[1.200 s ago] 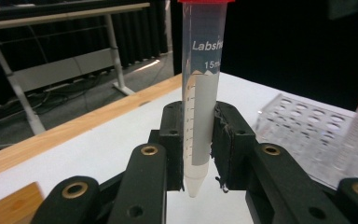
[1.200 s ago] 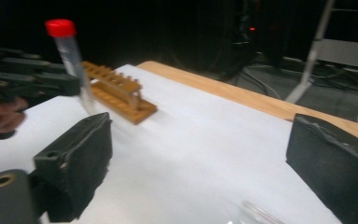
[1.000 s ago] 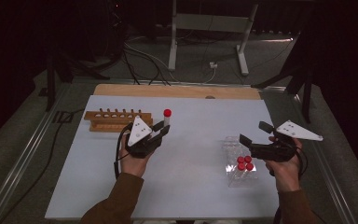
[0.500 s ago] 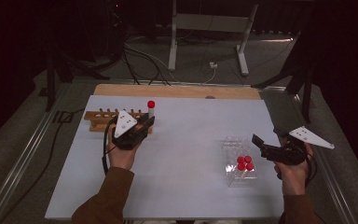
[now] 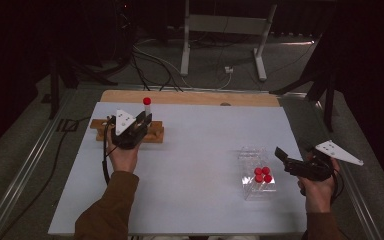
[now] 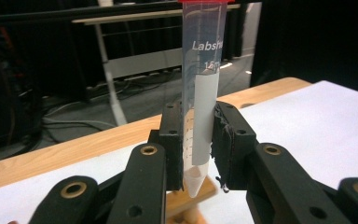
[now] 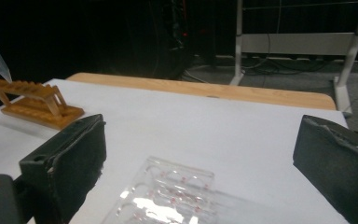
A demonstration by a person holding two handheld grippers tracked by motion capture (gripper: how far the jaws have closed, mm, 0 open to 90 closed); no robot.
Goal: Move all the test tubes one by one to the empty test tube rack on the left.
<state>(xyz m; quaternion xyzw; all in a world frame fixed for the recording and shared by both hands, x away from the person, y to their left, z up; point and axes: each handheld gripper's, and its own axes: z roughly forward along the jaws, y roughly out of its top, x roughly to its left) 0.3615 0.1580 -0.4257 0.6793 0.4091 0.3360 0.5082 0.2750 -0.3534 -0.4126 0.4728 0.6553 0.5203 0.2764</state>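
- The left gripper point(image 5: 141, 121) is clamped on a clear plastic tube with a red cap point(image 6: 200, 88), the pads pressing its lower half, just above the tapered tip.
- In the high view the tube point(image 5: 147, 107) stands upright over the wooden rack point(image 5: 155, 134), which sits near the far left corner of the white worktop point(image 5: 195, 150).
- The tube looks empty, so it should be light; its wall is stiff, smooth plastic, likely slippery and apt to pivot in the pads if nudged sideways.
- A paper label strip runs down its side and may give a little more friction there.
- The grip looks best kept on the straight barrel, not on the cone, where the pads would probably slide off.
- The right gripper point(image 5: 291, 161) hovers with its jaws well apart and nothing between them, beside the clear tray point(image 5: 254, 155) of red-capped tubes point(image 5: 262, 174) toward the near right of the worktop.
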